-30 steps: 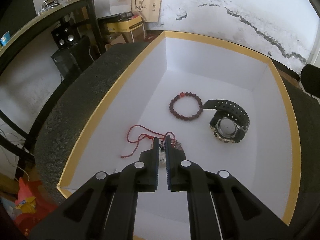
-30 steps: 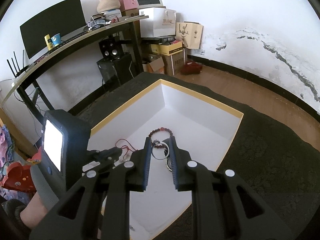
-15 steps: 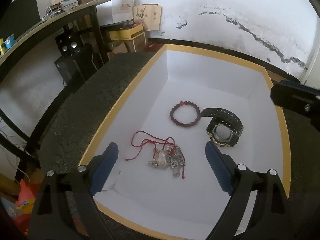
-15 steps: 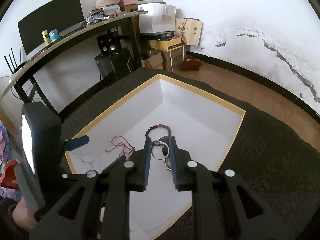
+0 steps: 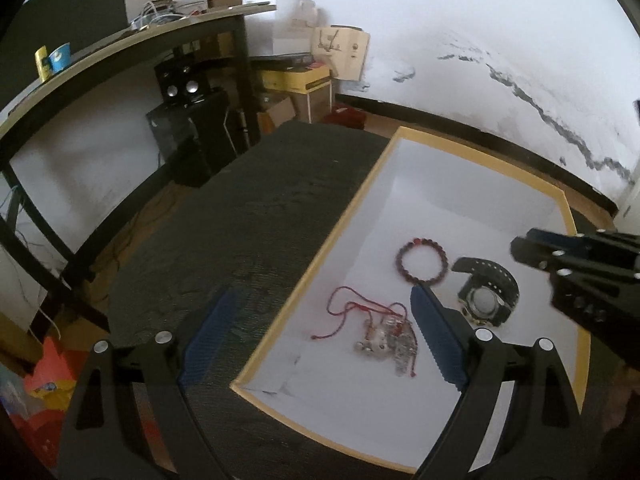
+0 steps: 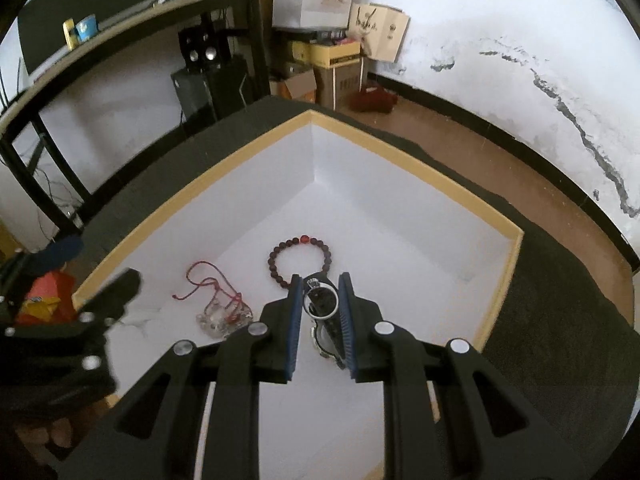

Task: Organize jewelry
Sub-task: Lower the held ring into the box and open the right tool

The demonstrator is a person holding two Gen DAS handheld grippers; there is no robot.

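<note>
Right wrist view alone shows what the right tongs [image 6: 320,300] carry: a silver ring [image 6: 321,301] pinched between the two blue pads, held above the white box [image 6: 400,184] — the left wrist view sees those tongs [image 5: 532,246] only from the side, entering at the right edge, and the ring cannot be made out there. Left wrist view in turn shows the left tongs [image 5: 320,328] spread wide with nothing between them, one finger over the dark cloth-covered desk [image 5: 248,232] outside the box, the other over the box floor; from the right wrist camera those tongs [image 6: 100,280] appear blurred at the left edge. The box [image 5: 476,184] has a yellow rim and sits on the desk [image 6: 568,312]. Inside it lie three things: a bracelet of dark red beads [image 5: 422,261] near the middle, a black wristwatch [image 5: 486,294] just beside it, and a red cord [image 5: 360,312] tangled with a cluster of silver charms [image 5: 388,340] nearer the box's left wall. The right wrist view shows the bracelet [image 6: 301,258] and the cord [image 6: 208,286] with its charms [image 6: 222,318] plainly, but the wristwatch [image 6: 326,336] is mostly hidden behind the tongs and the ring.
</note>
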